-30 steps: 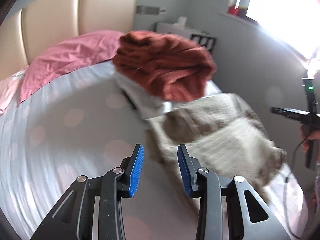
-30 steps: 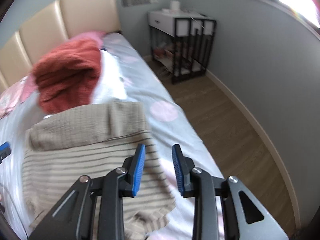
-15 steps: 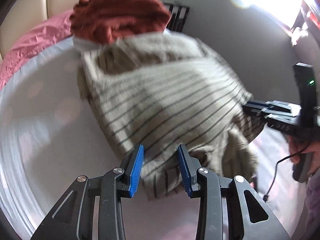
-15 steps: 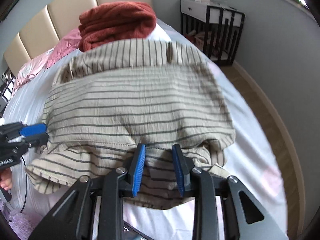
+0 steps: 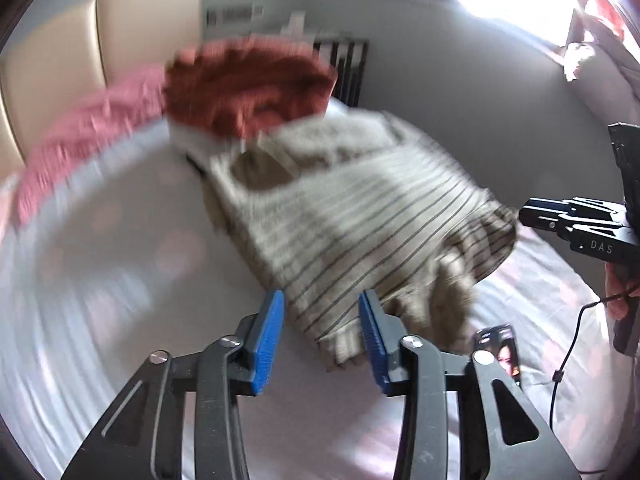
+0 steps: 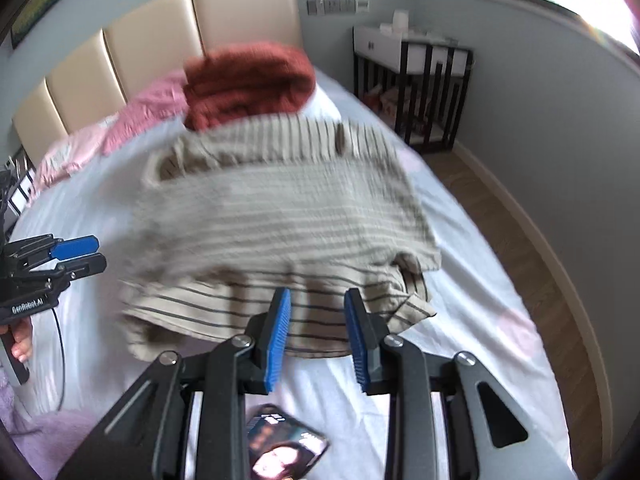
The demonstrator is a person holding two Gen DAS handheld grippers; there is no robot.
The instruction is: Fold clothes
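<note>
The striped beige garment [image 6: 280,216] lay folded over on the white bed sheet [image 6: 472,304], its far edge against the stack topped by a rust-red knit [image 6: 248,80] near the cream headboard [image 6: 160,40]. Both views were motion-blurred. A collar or neck opening showed at the garment's far side in the left wrist view [image 5: 260,172]. The near hem was rumpled and bunched, with a loose flap sticking out on the right side in the right wrist view.

The left gripper [image 5: 322,336] sat low over the near corner of the hem; its jaws had just been opening and stood spread, the cloth corner seen in the gap, with neither blue pad pressing on it. From the right wrist view the same tool appeared at the left edge [image 6: 78,254], clear of the garment, with a hand [image 6: 20,344] under it.

The right gripper [image 6: 318,336] hovered over the near hem, jaws apart with stripes visible between the pads (no pinch seen; pads looked above the fabric). In the left wrist view it appeared at the right edge [image 5: 532,216], tips just beside the garment's bunched corner.

A phone [image 6: 284,444] lay on the sheet, screen lit, below the right gripper. A pink pillow [image 6: 152,108] lay by the headboard. A black-framed side table [image 6: 416,76] stood by the wall.
</note>
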